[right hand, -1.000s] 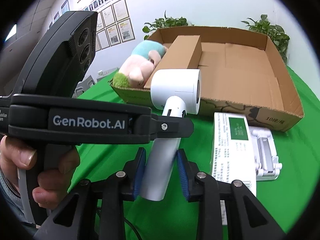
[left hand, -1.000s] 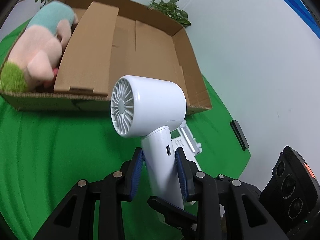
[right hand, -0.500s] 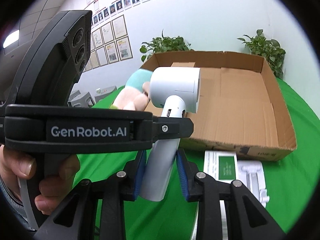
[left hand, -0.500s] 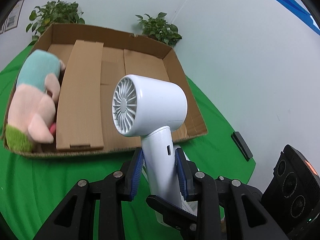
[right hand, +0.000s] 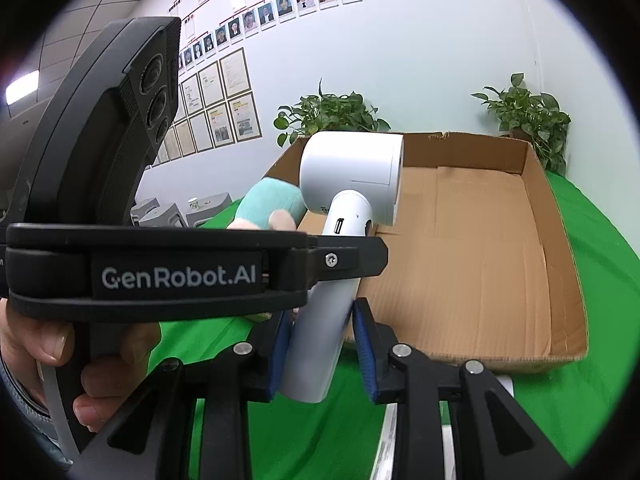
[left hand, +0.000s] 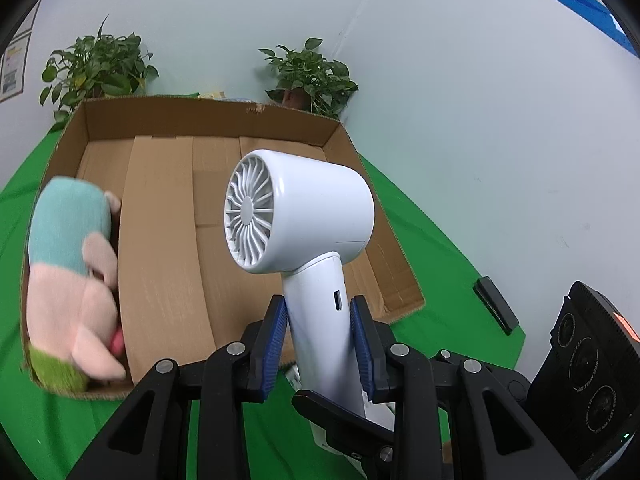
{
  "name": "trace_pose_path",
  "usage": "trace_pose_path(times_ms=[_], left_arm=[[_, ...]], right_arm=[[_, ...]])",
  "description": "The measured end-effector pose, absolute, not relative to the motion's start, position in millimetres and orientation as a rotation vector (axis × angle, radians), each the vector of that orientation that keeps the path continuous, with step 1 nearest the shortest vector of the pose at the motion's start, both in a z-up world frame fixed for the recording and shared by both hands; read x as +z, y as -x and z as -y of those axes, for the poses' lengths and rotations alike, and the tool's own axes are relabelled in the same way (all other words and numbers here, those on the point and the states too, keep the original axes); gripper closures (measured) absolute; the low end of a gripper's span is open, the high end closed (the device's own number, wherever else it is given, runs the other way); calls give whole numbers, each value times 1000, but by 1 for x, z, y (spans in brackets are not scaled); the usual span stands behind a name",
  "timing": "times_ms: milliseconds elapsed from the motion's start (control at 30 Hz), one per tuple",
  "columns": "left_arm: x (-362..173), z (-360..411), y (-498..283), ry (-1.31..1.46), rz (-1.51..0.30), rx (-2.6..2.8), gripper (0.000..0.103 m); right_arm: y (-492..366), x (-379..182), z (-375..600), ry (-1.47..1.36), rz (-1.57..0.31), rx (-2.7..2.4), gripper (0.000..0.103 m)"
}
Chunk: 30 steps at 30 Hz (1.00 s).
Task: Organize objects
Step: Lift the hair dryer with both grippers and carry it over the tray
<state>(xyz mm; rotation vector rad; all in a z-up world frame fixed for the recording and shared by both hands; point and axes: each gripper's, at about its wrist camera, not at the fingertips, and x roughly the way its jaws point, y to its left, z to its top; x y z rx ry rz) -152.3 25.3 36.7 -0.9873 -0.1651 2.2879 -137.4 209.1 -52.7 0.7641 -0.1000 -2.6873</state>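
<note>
Now the white hair dryer (left hand: 304, 216) hangs in the air over the near edge of the cardboard box (left hand: 376, 216), its handle pinched by both the left gripper (left hand: 320, 344) and the right gripper (right hand: 324, 344). I judge the carrying step is underway; next it must go forward and down into the box. A plush toy (left hand: 68, 264) fills the left side; the middle and right floor lie bare.
</note>
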Motion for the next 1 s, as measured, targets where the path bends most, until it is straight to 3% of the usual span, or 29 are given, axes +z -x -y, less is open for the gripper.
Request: trace_pose_path(times_ms=[400,1000], left_arm=[[46,-31,205,1002,193,2295,74],[-11,-48,285,1169,185,2299,74]], right_arm=[[181,-46,-219,-770,124,-2673,74],[237,-76,-240,-949,213,-2570,74]])
